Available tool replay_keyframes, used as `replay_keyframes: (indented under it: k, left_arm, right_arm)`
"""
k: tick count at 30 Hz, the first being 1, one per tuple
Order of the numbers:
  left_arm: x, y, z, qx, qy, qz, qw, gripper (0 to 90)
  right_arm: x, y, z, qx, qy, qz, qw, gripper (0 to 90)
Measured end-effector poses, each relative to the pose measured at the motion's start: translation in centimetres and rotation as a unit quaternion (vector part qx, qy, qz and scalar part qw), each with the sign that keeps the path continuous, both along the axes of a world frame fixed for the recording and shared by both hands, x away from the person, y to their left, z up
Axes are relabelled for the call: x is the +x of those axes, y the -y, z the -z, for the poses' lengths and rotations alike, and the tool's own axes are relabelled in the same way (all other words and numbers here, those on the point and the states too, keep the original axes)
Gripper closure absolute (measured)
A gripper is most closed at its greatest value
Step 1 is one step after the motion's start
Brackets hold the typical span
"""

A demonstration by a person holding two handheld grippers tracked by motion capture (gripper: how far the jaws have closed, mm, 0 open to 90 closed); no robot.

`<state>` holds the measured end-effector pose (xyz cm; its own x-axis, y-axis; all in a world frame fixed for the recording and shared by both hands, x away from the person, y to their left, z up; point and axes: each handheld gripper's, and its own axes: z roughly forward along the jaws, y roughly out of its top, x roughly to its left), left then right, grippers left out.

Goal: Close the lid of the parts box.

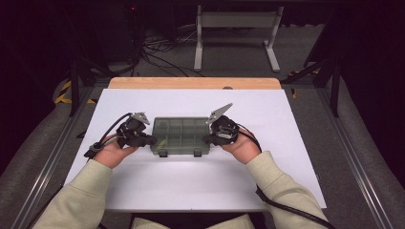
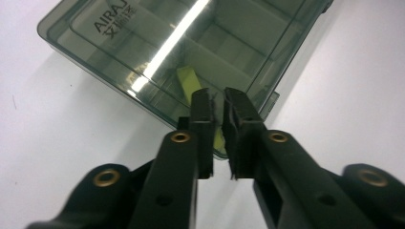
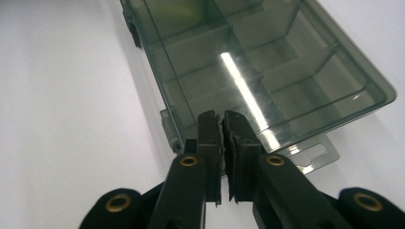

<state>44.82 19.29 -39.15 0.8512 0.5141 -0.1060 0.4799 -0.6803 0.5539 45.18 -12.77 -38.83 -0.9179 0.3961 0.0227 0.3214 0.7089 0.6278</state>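
A smoky translucent compartment box (image 1: 181, 135) lies lid down and closed on the white table, with two latches on its near edge. My left gripper (image 1: 149, 140) sits at the box's left end, jaws shut with nothing between them. In the left gripper view the box (image 2: 157, 43) carries the word AIRAJ, and a yellow-green piece (image 2: 188, 82) lies inside it just beyond the left gripper (image 2: 217, 98). My right gripper (image 1: 210, 139) sits at the box's right end. In the right gripper view the shut right gripper (image 3: 223, 120) rests over the box (image 3: 267, 71) near its corner.
The white table (image 1: 191, 181) has open room in front of the box and on both sides. A wooden strip (image 1: 193, 83) runs along the far edge. Beyond it stand a grey metal frame (image 1: 236, 21) and loose cables (image 1: 162, 47) on the floor.
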Motion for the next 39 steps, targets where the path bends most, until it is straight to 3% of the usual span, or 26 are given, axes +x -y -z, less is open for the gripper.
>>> replay_keyframes:
  k: [9, 16, 19, 26, 28, 29, 32, 33, 34, 38, 39]
  left_arm:
    - [-0.7, -0.6, -1.4, -0.055, 0.019, 0.012, 0.9982, 51.8]
    - [-1.9, -1.3, -2.8, -0.109, 0.052, 0.003, 0.9927, 33.9]
    - [-2.3, -1.5, -3.1, -0.118, 0.064, 0.0, 0.991, 27.8]
    - [-3.8, -2.4, -3.5, -0.16, 0.097, -0.017, 0.9823, 11.9]
    - [-4.3, -2.7, -3.5, -0.176, 0.104, -0.025, 0.9786, 8.7]
    - [-4.3, -2.7, -3.5, -0.176, 0.104, -0.025, 0.9786, 7.7]
    - [-5.1, -3.3, -3.5, -0.202, 0.117, -0.03, 0.972, 5.2]
    - [-5.2, -3.4, -3.5, -0.203, 0.12, -0.033, 0.9712, 5.0]
    - [-5.2, -3.4, -3.5, -0.203, 0.12, -0.033, 0.9712, 4.8]
    - [-6.5, -3.8, -2.9, -0.223, 0.158, -0.041, 0.9612, 4.3]
    - [-6.5, -3.8, -2.9, -0.223, 0.158, -0.041, 0.9612, 4.0]
  right_arm:
    - [-0.7, 0.8, -1.9, 0.038, 0.026, 0.01, 0.9989, 74.7]
    - [-1.8, 2.2, -3.0, 0.077, 0.057, 0.031, 0.995, 63.0]
    - [-2.2, 2.7, -3.3, 0.09, 0.067, 0.038, 0.9929, 58.4]
    - [-3.6, 4.7, -4.2, 0.133, 0.094, 0.056, 0.9851, 42.9]
    - [-4.1, 5.3, -4.2, 0.143, 0.101, 0.06, 0.9827, 38.0]
    - [-4.1, 5.3, -4.2, 0.143, 0.101, 0.06, 0.9827, 38.0]
    - [-4.9, 6.4, -4.3, 0.162, 0.119, 0.071, 0.9771, 27.8]
    - [-5.2, 6.8, -4.3, 0.169, 0.126, 0.074, 0.9749, 25.4]
    - [-5.2, 6.8, -4.3, 0.169, 0.126, 0.074, 0.9749, 25.4]
    - [-6.2, 8.1, -4.0, 0.189, 0.15, 0.087, 0.9665, 16.6]
    - [-6.2, 8.1, -4.0, 0.189, 0.15, 0.087, 0.9665, 16.6]
